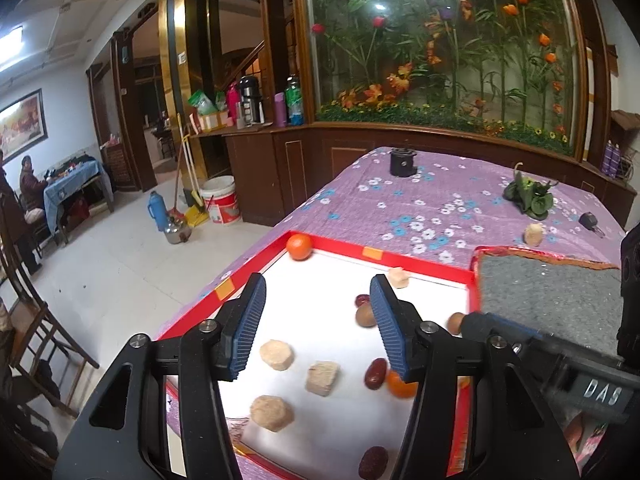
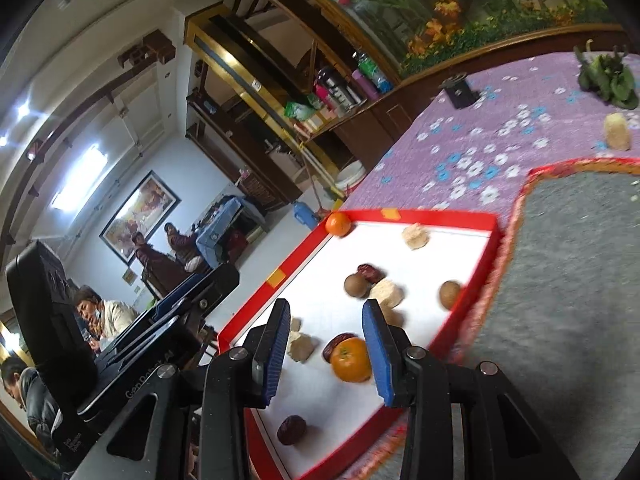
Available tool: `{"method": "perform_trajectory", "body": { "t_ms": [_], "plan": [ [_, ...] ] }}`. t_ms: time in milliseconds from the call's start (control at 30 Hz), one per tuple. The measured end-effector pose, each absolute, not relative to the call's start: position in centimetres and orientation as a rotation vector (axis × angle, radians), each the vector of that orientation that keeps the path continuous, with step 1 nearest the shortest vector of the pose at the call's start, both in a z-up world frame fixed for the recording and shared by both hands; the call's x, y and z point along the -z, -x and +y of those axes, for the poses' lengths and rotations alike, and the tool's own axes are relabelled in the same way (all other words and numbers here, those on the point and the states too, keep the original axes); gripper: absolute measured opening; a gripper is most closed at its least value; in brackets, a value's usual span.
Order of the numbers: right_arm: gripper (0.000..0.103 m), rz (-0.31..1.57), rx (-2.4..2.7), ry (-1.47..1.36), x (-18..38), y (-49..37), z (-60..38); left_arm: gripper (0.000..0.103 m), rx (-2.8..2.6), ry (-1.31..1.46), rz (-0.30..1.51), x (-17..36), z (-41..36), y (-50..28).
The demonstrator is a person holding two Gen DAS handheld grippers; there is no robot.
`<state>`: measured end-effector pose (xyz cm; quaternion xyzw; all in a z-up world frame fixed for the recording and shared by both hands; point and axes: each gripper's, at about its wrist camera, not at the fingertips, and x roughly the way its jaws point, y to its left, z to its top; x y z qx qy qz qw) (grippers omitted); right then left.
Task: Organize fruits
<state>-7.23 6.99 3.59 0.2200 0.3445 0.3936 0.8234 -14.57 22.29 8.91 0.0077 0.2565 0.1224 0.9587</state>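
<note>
A red-rimmed tray (image 1: 420,266) with a white floor lies on a purple flowered cloth. It holds loose fruit: a mandarin (image 1: 299,246) in the far left corner, beige chunks (image 1: 322,377), red dates (image 1: 376,373) and brown longans (image 1: 365,314). My left gripper (image 1: 318,328) hovers open over the tray with nothing between its blue pads. My right gripper (image 2: 326,352) is also open. A second mandarin (image 2: 351,360) rests on the tray floor between its fingers, close to the right pad, beside a date (image 2: 338,344). In the left wrist view that mandarin (image 1: 400,386) is half hidden behind my right finger.
A grey mat (image 2: 560,280) with a red-orange border lies right of the tray. On the cloth beyond are a beige chunk (image 1: 534,234), leafy greens (image 1: 530,196), a black cylinder (image 1: 403,162) and a key fob (image 1: 590,222). The table edge drops to the floor on the left; people sit far left.
</note>
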Motion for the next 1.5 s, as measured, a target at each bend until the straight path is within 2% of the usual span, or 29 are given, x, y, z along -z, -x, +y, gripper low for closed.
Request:
{"method": "perform_trajectory", "body": {
  "t_ms": [233,267,333,567,667,733,800,967,1500],
  "plan": [
    [0.041,0.682,-0.783,-0.539,-4.8,7.4,2.4,0.057,-0.220,-0.043,0.502,-10.0,19.8,15.0],
    [0.041,0.677,-0.782,-0.541,-5.1,7.4,1.9,0.060,-0.218,-0.046,0.500,-10.1,19.6,15.2],
    [0.041,0.663,-0.774,-0.520,-5.6,7.9,1.3,0.066,-0.226,-0.045,0.489,-10.4,19.4,15.6],
    [0.044,0.539,-0.730,-0.394,-8.3,11.1,-0.3,0.067,-0.227,-0.012,0.442,-12.1,19.1,18.5],
    [0.048,0.463,-0.705,-0.384,-9.7,12.8,-1.7,0.089,-0.252,0.005,0.337,-14.1,19.0,21.6],
    [0.049,0.424,-0.694,-0.362,-10.7,13.6,-2.4,0.092,-0.247,0.020,0.220,-15.8,18.7,24.4],
    [0.049,0.385,-0.683,-0.334,-11.8,14.5,-2.9,0.103,-0.226,0.027,0.147,-17.1,18.3,26.4],
    [0.050,0.349,-0.685,-0.337,-13.0,15.6,-3.5,0.103,-0.162,-0.048,0.121,-19.6,16.8,28.5],
    [0.050,0.378,-0.695,-0.273,-12.2,16.1,-1.2,0.103,-0.088,-0.054,0.184,-20.0,16.4,27.7]
  ]
}}
